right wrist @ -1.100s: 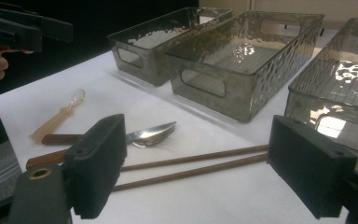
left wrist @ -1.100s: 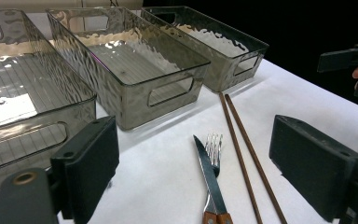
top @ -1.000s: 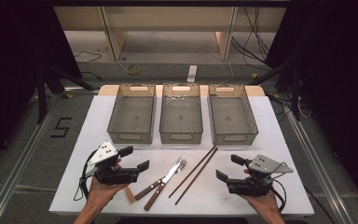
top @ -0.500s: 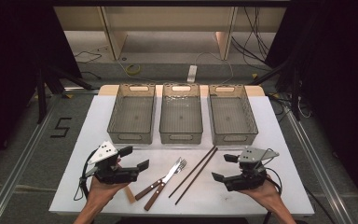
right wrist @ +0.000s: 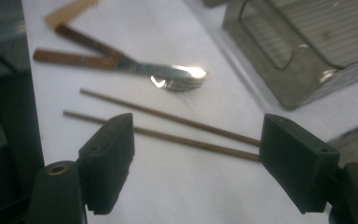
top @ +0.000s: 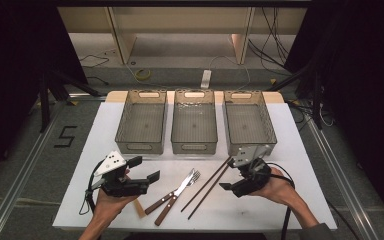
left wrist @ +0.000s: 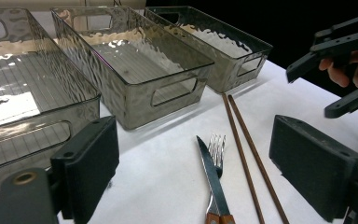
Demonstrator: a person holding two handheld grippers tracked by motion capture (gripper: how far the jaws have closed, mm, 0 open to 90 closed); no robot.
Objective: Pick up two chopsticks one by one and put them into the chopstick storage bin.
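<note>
Two brown chopsticks (top: 209, 186) lie side by side on the white table (top: 300, 150), running diagonally. Left of them a fork (top: 186, 181) and a knife (top: 166, 198) with wooden handles lie crossed. My right gripper (top: 230, 174) is open just right of the chopsticks, low over the table. In the right gripper view both chopsticks (right wrist: 168, 126) run across just beyond the gap of the right gripper (right wrist: 203, 161). My left gripper (top: 145, 169) is open and holds nothing, left of the cutlery. In the left gripper view the knife (left wrist: 212, 179) and fork (left wrist: 218, 147) lie ahead.
Three grey see-through bins stand in a row at the back: left (top: 142, 125), middle (top: 194, 125) and right (top: 247, 122). A pale wooden strip (top: 139, 207) lies by the left hand. Bare table lies at the front right.
The right gripper has moved left and forward, from the table's right part up to the chopsticks, and turned toward them. The left gripper has stayed put.
</note>
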